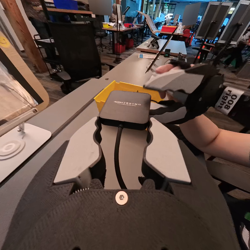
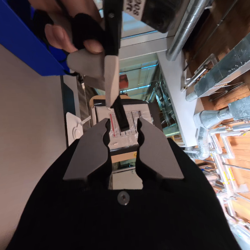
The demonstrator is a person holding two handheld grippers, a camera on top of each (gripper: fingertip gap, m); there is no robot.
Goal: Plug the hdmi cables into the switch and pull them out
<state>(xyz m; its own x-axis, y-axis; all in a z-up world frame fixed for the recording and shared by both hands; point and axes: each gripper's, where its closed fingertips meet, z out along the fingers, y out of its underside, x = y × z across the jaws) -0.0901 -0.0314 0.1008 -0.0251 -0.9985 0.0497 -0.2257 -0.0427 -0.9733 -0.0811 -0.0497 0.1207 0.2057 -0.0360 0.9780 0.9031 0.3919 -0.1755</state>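
The HDMI switch (image 1: 125,106) is a flat black box, and my left gripper (image 1: 124,121) is shut on its near end, one finger on each side. A black cable (image 1: 118,155) runs from that end back between the fingers. My right gripper (image 1: 148,100) is open and empty, just off the switch's right edge, with a person's hand on it. In the right wrist view, my right gripper (image 2: 123,121) points at the switch (image 2: 121,119), seen edge-on just beyond its fingertips. Another black cable (image 1: 167,102) lies beside the right gripper, its plug hidden.
A yellow bin (image 1: 121,86) stands right behind the switch on the grey table (image 1: 67,115). A framed screen (image 1: 16,83) on a white base (image 1: 23,140) stands at the left. A black office chair (image 1: 75,51) is beyond the table edge. A person's forearm (image 1: 216,142) crosses the right side. My two grippers' fingertips are within a few centimetres of each other.
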